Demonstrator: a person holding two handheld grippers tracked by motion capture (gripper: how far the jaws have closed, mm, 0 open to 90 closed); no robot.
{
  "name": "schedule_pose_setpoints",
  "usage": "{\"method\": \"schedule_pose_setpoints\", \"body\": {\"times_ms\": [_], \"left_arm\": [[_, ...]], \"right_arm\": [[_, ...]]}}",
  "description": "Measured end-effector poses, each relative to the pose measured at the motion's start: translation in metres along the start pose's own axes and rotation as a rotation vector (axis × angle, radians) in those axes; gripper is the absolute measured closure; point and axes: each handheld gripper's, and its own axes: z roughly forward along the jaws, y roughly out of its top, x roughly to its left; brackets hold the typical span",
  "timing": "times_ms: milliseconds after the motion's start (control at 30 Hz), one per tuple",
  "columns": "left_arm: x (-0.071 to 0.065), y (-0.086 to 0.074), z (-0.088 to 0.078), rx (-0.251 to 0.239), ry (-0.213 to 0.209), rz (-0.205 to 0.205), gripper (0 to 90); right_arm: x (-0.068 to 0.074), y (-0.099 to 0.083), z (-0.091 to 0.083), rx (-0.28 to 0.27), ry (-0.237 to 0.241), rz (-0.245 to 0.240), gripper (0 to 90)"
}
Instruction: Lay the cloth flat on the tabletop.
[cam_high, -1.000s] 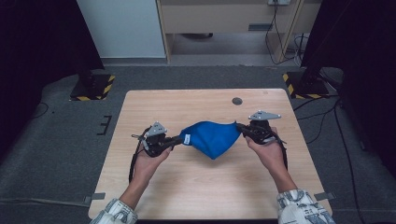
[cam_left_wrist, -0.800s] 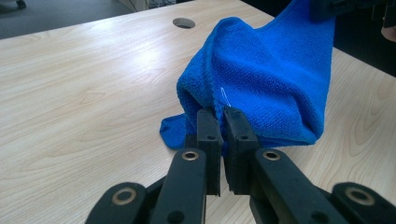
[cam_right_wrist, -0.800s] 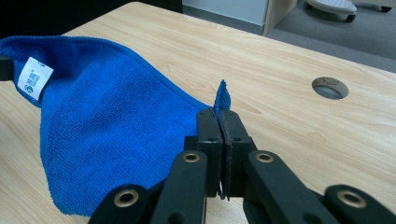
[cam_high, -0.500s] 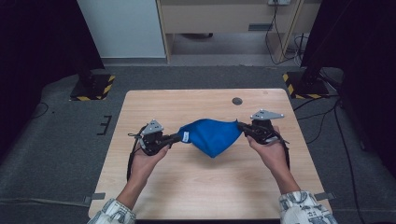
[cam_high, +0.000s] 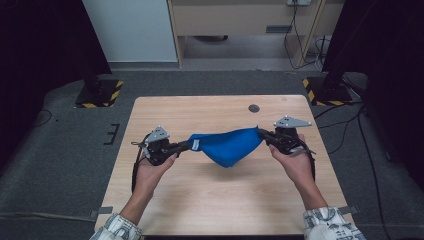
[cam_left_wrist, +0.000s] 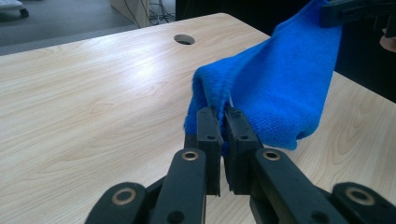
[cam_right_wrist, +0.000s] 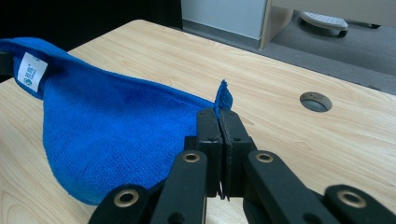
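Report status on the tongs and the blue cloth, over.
Left tongs and right tongs both shut on blue cloth. Cloth stretched between them, sagging over table. Nothing in the way.

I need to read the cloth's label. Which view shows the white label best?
The right gripper view: the label lies flat and large on the blue cloth, though its print is too small to read. The high view shows it as a small white speck near the left gripper. The left gripper view gives just a white sliver.
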Motion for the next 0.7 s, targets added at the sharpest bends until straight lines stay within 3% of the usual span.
{"method": "schedule_pose_setpoints", "body": {"times_ms": [367, 700], "left_arm": [[-0.002, 0.001, -0.006, 0.005, -0.002, 0.011, 85.5], [-0.010, 0.008, -0.020, -0.013, -0.001, 0.030, 85.6]], "right_arm": [[0.002, 0.001, -0.004, -0.015, 0.008, 0.001, 88.6], [0.008, 0.006, -0.020, -0.049, 0.019, -0.005, 88.6]]}}
